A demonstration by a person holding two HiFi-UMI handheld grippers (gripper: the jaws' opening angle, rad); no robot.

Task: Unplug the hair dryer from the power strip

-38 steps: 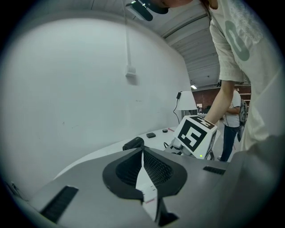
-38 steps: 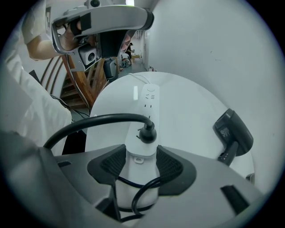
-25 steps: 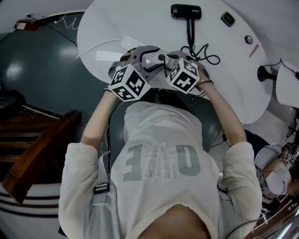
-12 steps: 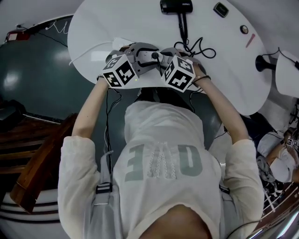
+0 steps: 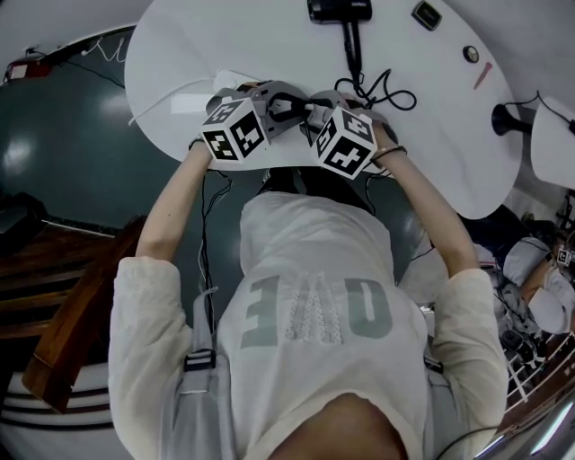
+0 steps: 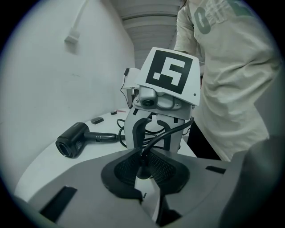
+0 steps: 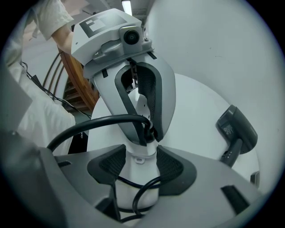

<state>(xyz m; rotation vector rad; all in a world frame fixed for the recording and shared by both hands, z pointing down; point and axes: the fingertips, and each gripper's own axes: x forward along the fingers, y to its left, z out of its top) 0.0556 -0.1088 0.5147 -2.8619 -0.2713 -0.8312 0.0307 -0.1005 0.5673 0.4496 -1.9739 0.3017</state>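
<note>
Though black like its dryer, plug in just-closed left fingers; power strip tight between right fingers.

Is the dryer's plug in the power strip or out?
In, it seems: the plug sits on the strip, which the right gripper clamps. The left gripper's jaws have just closed on the plug.

I count one hair dryer, one power strip, one black plug on one cord, two grippers, the left gripper and the right gripper, one desk, and three small bits on it: a dark block, a round knob and a reddish stick.
</note>
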